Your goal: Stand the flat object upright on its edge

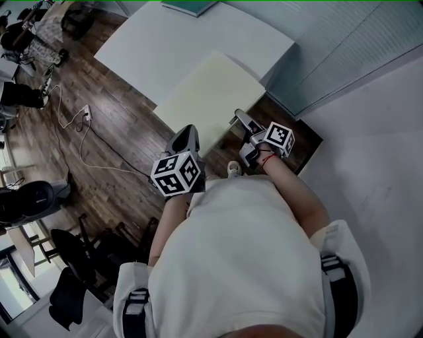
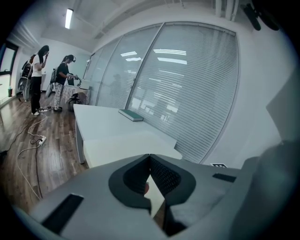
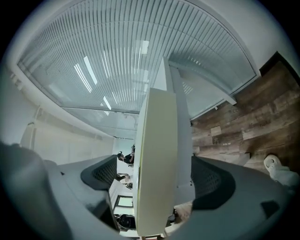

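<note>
A flat teal book (image 1: 190,6) (image 2: 131,115) lies on the far end of a white table (image 1: 192,46) (image 2: 101,119). Nearer me stands a cream table (image 1: 211,99) (image 2: 126,145). My left gripper (image 1: 186,138) (image 2: 149,157) hovers at the cream table's near corner, jaws shut and empty. My right gripper (image 1: 242,135) (image 3: 154,183) is rolled on its side at the table's near right edge. Its jaws are open and straddle the cream table top (image 3: 157,154), which looks upright in that rolled view. Neither pad (image 3: 105,176) touches it.
White cables and a power strip (image 1: 84,115) trail over the wood floor at left, with dark office chairs (image 1: 26,198) beyond. A glass wall with blinds (image 2: 187,93) runs behind the tables. Two people (image 2: 37,79) stand far off. My shoe (image 1: 233,169) is under the table edge.
</note>
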Demonstrator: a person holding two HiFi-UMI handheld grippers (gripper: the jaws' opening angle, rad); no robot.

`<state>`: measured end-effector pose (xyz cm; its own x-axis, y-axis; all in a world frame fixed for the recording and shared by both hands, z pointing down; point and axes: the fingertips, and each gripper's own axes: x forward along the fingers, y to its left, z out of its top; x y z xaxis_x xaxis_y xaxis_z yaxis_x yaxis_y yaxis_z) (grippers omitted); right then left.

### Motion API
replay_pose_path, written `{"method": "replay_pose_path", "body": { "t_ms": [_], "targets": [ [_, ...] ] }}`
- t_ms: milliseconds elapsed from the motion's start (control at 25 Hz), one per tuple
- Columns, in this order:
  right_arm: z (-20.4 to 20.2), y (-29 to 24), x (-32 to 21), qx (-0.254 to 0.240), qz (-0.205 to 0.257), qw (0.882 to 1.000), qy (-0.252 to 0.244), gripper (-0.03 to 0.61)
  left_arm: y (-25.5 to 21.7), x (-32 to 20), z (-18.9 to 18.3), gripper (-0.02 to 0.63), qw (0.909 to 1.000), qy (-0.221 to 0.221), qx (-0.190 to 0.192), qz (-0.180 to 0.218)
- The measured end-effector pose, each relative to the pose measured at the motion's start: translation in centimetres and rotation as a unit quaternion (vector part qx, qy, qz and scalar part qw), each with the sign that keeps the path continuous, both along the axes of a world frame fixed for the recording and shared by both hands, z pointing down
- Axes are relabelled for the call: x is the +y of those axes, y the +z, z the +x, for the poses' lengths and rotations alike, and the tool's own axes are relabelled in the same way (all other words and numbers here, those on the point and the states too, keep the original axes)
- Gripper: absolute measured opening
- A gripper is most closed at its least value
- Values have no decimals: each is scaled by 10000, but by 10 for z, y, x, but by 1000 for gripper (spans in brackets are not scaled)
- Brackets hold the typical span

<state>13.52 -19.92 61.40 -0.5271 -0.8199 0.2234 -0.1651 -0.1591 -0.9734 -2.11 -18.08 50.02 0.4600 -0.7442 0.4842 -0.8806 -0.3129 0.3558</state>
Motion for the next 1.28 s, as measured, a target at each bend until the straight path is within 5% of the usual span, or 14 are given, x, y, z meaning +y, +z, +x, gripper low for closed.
{"method": "replay_pose_path", "body": {
  "t_ms": [1280],
  "targets": [
    [-42,32,-54,12,-494,9981,-371,499,12,-18,-22,20,9980,-622,-21,-100]
  ]
}}
